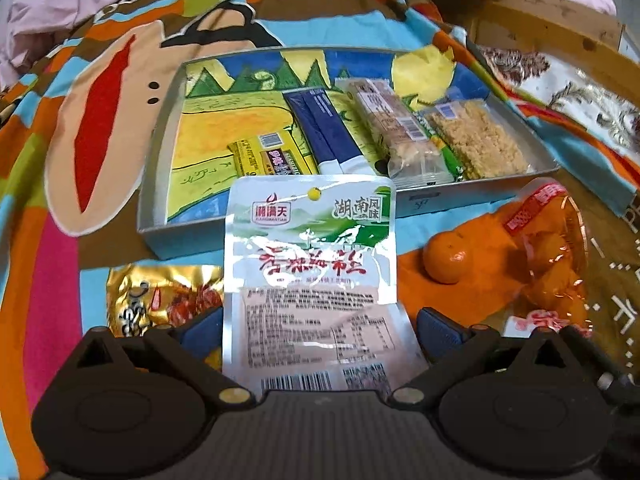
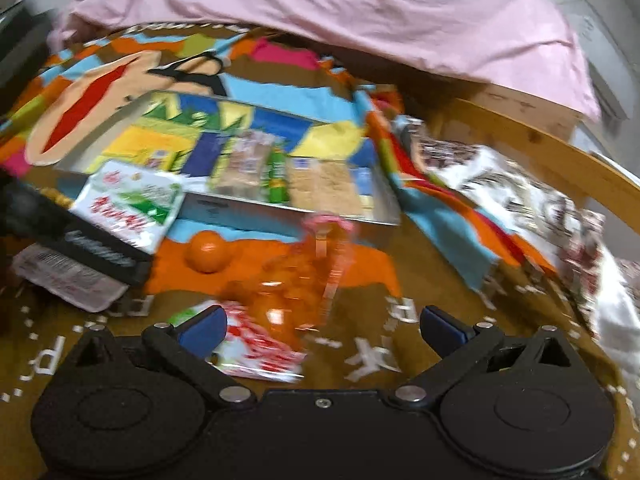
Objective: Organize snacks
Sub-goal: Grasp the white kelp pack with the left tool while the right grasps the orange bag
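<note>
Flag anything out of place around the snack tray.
Several snacks lie outside the tray: a loose mandarin, a bag of oranges and a gold packet on the cloth. The left tool holds a white pouch short of the tray.

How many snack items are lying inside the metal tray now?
5, side by side in the tray: yellow bar, blue packet, beige bar, thin green stick, crumbly rice cake. The held white pouch may hide more.

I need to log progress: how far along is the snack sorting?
Partly done. Done: a yellow bar, two blue sticks and three clear-wrapped bars lie in the grey metal tray. In hand: the left hand-held gripper holds a white-green pouch. Left: a gold packet, loose orange mandarin and bagged orange fruit.
</note>
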The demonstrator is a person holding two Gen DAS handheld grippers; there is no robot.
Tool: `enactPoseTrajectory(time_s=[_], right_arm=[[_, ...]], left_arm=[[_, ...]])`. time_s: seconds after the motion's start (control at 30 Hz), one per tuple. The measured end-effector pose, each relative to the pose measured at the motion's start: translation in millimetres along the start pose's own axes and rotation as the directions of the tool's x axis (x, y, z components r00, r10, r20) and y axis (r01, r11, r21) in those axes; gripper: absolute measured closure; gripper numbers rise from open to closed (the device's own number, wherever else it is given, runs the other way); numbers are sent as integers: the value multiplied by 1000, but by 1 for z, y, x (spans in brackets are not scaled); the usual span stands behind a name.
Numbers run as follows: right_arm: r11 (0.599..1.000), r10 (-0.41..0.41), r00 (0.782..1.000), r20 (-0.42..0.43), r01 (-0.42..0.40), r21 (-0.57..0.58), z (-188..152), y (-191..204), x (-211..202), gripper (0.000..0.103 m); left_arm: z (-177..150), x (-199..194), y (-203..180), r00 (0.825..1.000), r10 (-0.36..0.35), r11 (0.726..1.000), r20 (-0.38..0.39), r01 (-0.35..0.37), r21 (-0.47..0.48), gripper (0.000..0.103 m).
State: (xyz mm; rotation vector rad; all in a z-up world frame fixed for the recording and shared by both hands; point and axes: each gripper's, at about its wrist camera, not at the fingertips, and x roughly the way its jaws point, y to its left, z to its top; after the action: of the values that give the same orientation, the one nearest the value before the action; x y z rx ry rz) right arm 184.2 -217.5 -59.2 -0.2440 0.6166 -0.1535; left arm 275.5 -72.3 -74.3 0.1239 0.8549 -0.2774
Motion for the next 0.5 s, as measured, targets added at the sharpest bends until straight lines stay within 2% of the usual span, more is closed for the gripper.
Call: enactPoseTrajectory(time_s=[0.13,0.27,0.37,0.4,0.47,0.5], right_arm=[[997,78,997,-24,-78,-12,3,14,6,1],[995,96,994,-50,-97,-25,7,26,17,1],[993,117,991,-72,-115,21,6,20,22,1],[991,129,989,-73,-126,46,6,16,22,2],[984,165,983,-76,-159,82,6,9,22,13],[982,174,982,-78,-167,88,6,7,22,14]], left_arm=[[8,10,-2,999,16,999,-42,-14,43,0],[12,16,-4,997,31,998,-65,-27,57,1],[11,17,-6,997,40,997,-63,-36,62,1],[10,16,-5,998,36,998,-59,-32,60,1],[9,13,-2,998,25,998,-59,-22,51,2],[8,11,-1,998,19,999,-65,-16,47,3]])
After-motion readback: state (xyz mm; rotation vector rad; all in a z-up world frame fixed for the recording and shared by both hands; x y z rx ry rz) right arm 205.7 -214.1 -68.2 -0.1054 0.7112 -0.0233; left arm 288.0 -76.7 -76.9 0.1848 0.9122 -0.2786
